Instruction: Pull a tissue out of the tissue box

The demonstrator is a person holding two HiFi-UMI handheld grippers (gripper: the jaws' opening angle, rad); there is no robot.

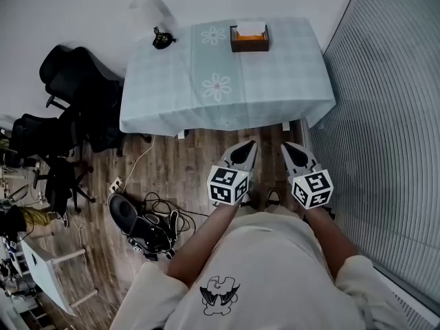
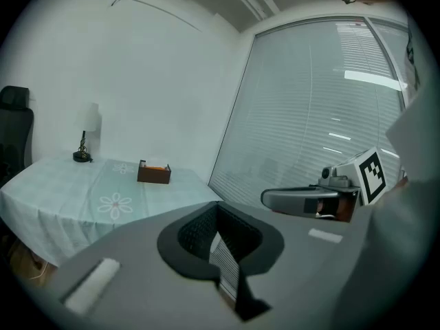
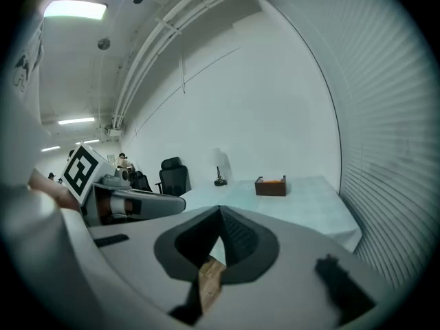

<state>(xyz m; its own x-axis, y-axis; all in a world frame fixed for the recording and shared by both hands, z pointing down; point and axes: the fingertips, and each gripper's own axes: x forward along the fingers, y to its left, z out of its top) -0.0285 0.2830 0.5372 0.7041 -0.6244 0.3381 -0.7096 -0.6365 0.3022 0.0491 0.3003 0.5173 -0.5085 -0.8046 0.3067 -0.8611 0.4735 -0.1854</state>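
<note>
- Wood flooring (image 1: pixel 179 163) runs under the person, who stands back from the counter (image 1: pixel 275 81), with a slatted blind wall (image 1: pixel 392 115) along the right side.
- Left gripper (image 1: pixel 249 143) is held out in front of the body, tilted slightly down; its fingers (image 2: pixel 196 232) are pressed together at the tips with nothing between them.
- Right gripper (image 1: pixel 289 145) is just beside it at the same tilt; its fingers (image 3: pixel 240 236) are likewise closed tip to tip and empty.
- Both pairs of fingers stop short of the counter's near edge, over the floor.
- A tangle of cables (image 1: pixel 155 212) lies on the floor to the left, with black office chairs (image 1: pixel 75 81) further left.
- The counter carries a pale checked cloth with flower prints.
- The brown tissue box (image 1: pixel 249 38) sits by the counter's far edge, a little right of its middle, well apart from both grippers and straight ahead of them; something pale shows at its top.
- A small dark lamp (image 1: pixel 162 38) stands at the far left corner.
</note>
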